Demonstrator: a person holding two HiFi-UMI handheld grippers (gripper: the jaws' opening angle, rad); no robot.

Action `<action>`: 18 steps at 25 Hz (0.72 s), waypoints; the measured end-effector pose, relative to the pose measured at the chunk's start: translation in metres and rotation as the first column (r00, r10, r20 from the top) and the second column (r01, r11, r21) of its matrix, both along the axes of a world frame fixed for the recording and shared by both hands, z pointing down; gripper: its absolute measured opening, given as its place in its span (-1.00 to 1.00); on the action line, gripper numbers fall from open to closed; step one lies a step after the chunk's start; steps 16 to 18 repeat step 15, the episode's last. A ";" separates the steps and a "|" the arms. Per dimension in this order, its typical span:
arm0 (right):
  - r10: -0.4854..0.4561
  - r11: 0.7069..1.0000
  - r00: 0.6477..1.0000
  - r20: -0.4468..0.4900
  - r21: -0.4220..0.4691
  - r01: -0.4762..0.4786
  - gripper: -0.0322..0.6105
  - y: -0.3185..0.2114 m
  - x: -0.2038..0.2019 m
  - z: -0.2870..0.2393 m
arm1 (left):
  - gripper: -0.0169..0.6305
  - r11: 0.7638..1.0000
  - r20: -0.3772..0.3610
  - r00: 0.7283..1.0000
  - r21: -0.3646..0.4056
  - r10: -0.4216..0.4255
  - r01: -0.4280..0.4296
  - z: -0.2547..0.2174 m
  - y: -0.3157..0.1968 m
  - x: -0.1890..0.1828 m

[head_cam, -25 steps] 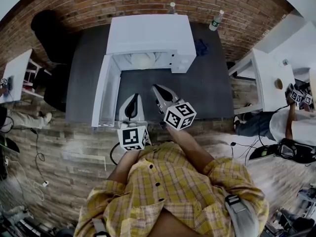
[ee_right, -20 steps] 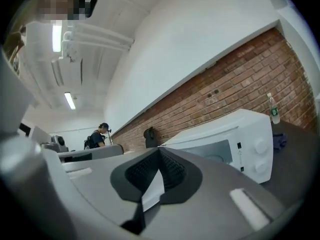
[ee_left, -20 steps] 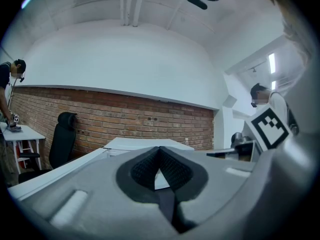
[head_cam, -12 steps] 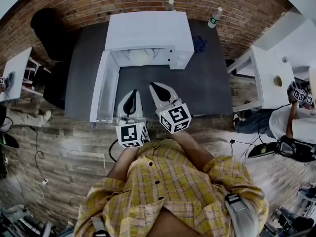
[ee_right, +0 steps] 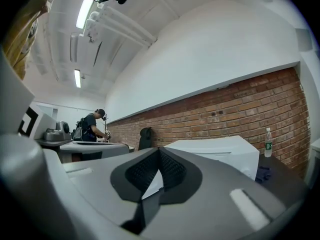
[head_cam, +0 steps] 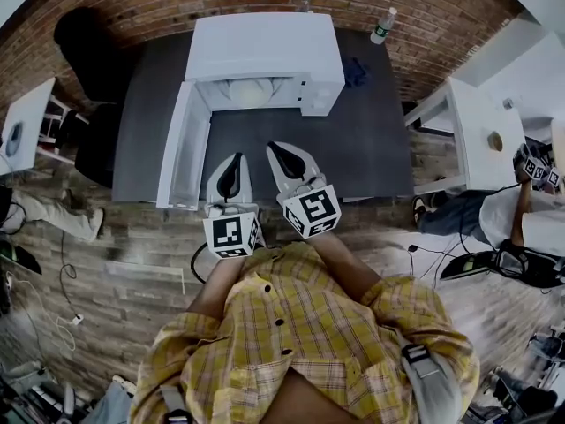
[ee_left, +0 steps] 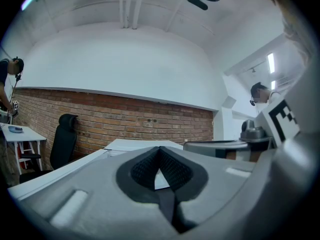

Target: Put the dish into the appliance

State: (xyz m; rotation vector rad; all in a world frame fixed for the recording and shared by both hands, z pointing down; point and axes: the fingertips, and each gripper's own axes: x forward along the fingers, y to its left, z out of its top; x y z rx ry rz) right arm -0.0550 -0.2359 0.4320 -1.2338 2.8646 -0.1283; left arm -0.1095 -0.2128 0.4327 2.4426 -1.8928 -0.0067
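Note:
A white microwave (head_cam: 265,47) stands at the back of a dark table (head_cam: 371,148), and its door (head_cam: 181,157) hangs wide open to the left. A pale round dish (head_cam: 250,93) lies inside the cavity. My left gripper (head_cam: 233,162) and right gripper (head_cam: 275,150) are side by side over the table's front part, a short way in front of the opening. Both point at the microwave. In the left gripper view the left gripper (ee_left: 160,153) is shut with nothing in it. The right gripper (ee_right: 159,155) is likewise shut and empty, with the microwave (ee_right: 220,151) beyond it.
Two bottles (head_cam: 382,26) (head_cam: 305,1) and a blue cloth (head_cam: 356,73) are behind and to the right of the microwave. A black chair (head_cam: 84,51) stands at the left and a white table (head_cam: 481,140) at the right. Other people work at the room's edges.
Both grippers have drawn back a little from the microwave. The right gripper has shifted left, closer to the left one. The dish stays inside.

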 end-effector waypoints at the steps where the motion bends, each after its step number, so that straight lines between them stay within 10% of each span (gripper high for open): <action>1: 0.000 1.000 1.000 0.000 0.001 0.000 -0.91 0.001 0.001 0.000 | -0.95 1.000 0.000 1.000 0.001 0.000 0.000 0.000 0.001 0.000; 18: -0.023 0.999 1.000 -0.013 0.025 0.023 -0.90 0.010 -0.004 -0.004 | -0.95 1.000 -0.005 1.000 0.009 0.000 0.000 -0.004 0.009 -0.001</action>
